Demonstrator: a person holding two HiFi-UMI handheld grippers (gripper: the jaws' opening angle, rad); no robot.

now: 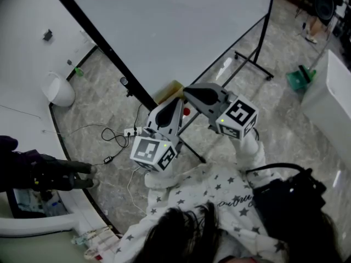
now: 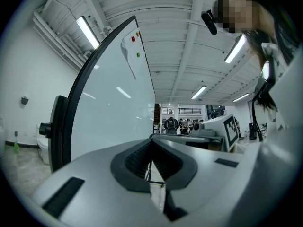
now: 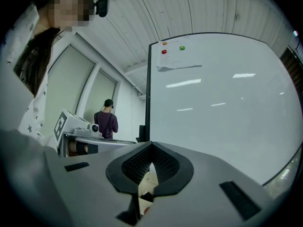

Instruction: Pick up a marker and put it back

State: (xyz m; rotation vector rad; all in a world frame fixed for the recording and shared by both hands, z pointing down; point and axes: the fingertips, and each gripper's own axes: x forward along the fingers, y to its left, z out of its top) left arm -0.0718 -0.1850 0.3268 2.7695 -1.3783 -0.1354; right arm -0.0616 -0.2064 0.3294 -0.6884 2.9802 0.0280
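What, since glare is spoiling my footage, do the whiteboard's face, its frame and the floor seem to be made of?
Whiteboard face: smooth glossy white coated panel; ceiling lights mirror in it as streaks. Enamel or laminate, can't tell. Frame: matt black, probably painted metal. Floor: grey veined stone or stone-look tile, slight sheen.

I count two tools, the left tool (image 1: 178, 101) and the right tool (image 1: 187, 91); one whiteboard (image 1: 181, 26) carrying three magnets (image 3: 164, 52) and one paper sheet (image 3: 177, 66); one person (image 3: 108, 119) far off.
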